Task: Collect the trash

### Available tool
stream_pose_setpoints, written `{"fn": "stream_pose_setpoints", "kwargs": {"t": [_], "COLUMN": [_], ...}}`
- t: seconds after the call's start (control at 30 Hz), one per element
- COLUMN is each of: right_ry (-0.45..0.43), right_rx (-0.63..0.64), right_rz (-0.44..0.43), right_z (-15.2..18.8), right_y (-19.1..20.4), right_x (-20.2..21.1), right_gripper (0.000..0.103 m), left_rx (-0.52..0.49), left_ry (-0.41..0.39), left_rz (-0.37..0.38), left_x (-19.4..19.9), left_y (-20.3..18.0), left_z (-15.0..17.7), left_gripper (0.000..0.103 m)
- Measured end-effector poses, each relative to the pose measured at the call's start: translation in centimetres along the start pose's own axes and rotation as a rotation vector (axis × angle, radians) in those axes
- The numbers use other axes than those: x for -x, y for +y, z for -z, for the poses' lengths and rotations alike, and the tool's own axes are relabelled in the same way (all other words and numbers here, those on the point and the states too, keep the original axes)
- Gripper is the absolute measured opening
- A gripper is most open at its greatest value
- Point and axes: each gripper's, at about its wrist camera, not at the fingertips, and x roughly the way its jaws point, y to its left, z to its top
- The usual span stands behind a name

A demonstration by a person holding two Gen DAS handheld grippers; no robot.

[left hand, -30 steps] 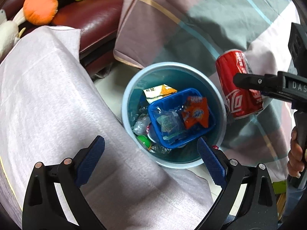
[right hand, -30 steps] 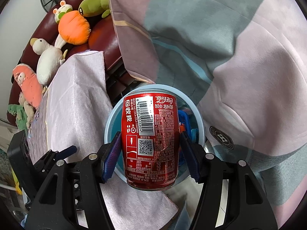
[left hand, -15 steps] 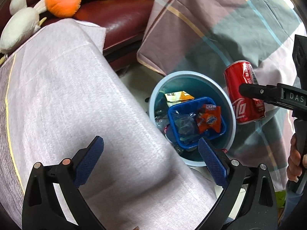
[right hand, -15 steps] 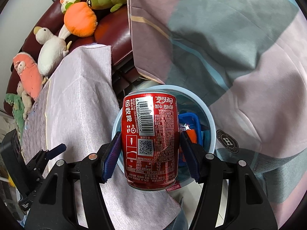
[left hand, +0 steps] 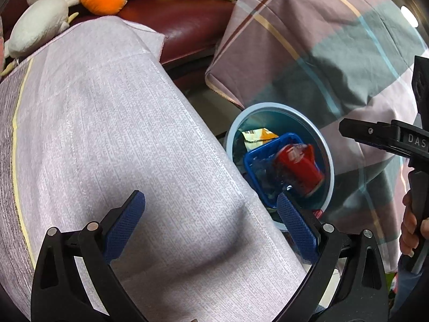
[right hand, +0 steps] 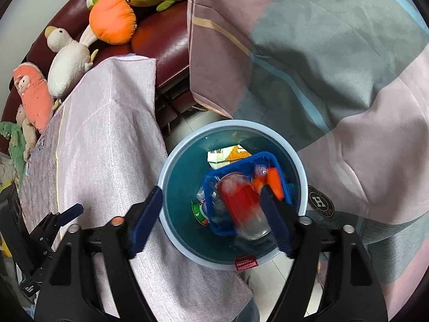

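The left gripper (left hand: 210,224) hangs over the cloth-covered desk (left hand: 107,134), jaws apart with nothing between them. Right of the desk's edge stands the pale blue bin (right hand: 171,187), with a blue tray (right hand: 278,169) and wrappers inside. The red can (right hand: 241,204), motion-blurred, lies in that tray. Above the bin, the right gripper (right hand: 211,220) has just been opening its jaws, which stand apart and empty.

Maroon leather sofa (right hand: 161,40), tiled floor (right hand: 187,123)
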Motion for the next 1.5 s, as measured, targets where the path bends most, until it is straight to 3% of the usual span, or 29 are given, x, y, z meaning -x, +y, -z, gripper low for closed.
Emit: {"fn": "stream_pose_setpoints", "kwargs": {"t": [0.2,0.4,0.8,1.1,1.5], "right_ry": [0.02,0.021,-0.046,-0.072,-0.1], "right_rx": [0.004,0.055,0.151,0.173,0.194], "right_rz": [-0.005,0.003,0.14,0.155,0.172], "right_z": [0.3,1.1,3.8,6.4,9.4], "right_y": [1.0,2.5,4.9,5.6,5.3], "right_x": [0.1,0.8,4.7,7.4,9.7], "right_gripper": [0.084,0.085,0.09,0.096,0.096], "left_rx": [0.028,0.048,0.036,0.027,0.017], "left_ry": [-0.012,-0.034,-0.098,-0.142,-0.172], "left_rz": [0.001,0.002,0.01,0.004,-0.03], "left_x": [0.6,2.0,5.8,8.5,10.6], "left_y": [1.0,1.7,1.3,0.4,-0.3], "left_z": [0.4,1.0,3.0,4.7,7.0], "left_gripper": [0.099,0.099,0.099,0.099,0.099]}}
